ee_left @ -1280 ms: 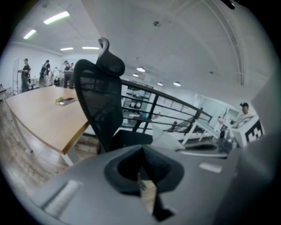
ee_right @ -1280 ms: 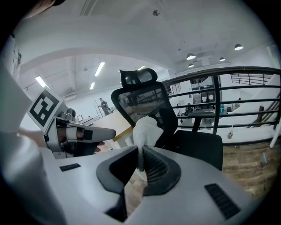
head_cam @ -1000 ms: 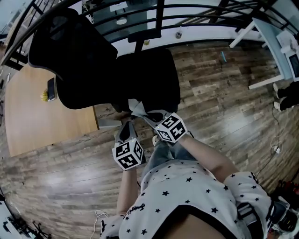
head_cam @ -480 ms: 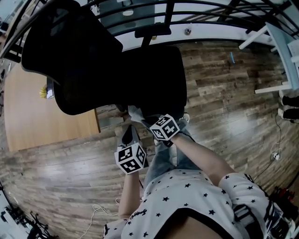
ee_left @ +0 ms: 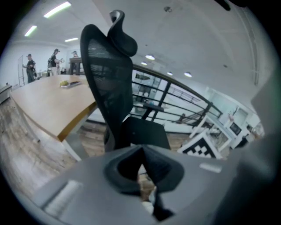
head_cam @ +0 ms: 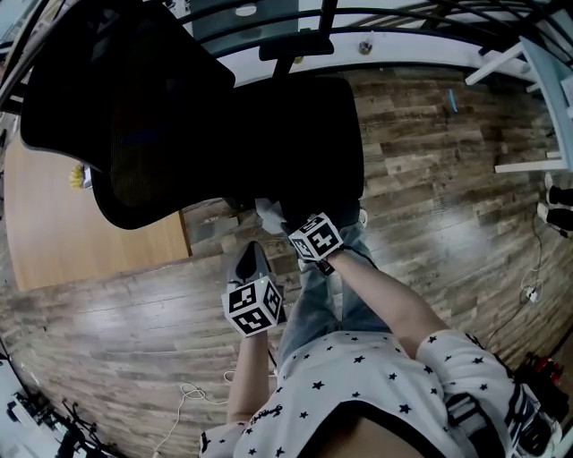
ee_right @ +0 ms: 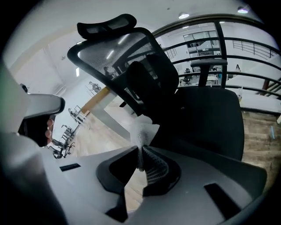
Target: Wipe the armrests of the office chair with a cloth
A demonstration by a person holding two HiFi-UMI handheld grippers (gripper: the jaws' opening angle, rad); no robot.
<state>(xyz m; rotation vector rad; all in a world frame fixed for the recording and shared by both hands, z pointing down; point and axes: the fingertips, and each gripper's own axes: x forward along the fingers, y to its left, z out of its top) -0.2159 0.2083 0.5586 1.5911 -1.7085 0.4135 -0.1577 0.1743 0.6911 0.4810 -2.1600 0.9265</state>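
The black office chair (head_cam: 304,134) stands just ahead of me, its mesh backrest (head_cam: 116,116) to the left. Its far armrest (head_cam: 296,45) shows beyond the seat, and again as the armrest (ee_right: 210,63) in the right gripper view. My right gripper (head_cam: 285,219) is at the seat's near edge, shut on a white cloth (head_cam: 267,213). That cloth (ee_right: 142,127) sticks up from the right gripper (ee_right: 141,151), in front of the backrest (ee_right: 131,66). My left gripper (head_cam: 249,255) is lower and to the left, jaws together and empty. The left gripper (ee_left: 141,149) points at the chair (ee_left: 109,88).
A wooden table (head_cam: 81,241) stands left of the chair with a phone and a yellow item (head_cam: 76,177) on it. A black railing (head_cam: 403,18) runs behind the chair. White desk legs (head_cam: 528,63) are at the right. Cables (head_cam: 192,394) lie on the plank floor. People (ee_left: 55,59) stand far off.
The chair has grown larger and closer in the head view. My right gripper with the cloth has moved up to the seat's near edge. The left gripper has stayed below it.
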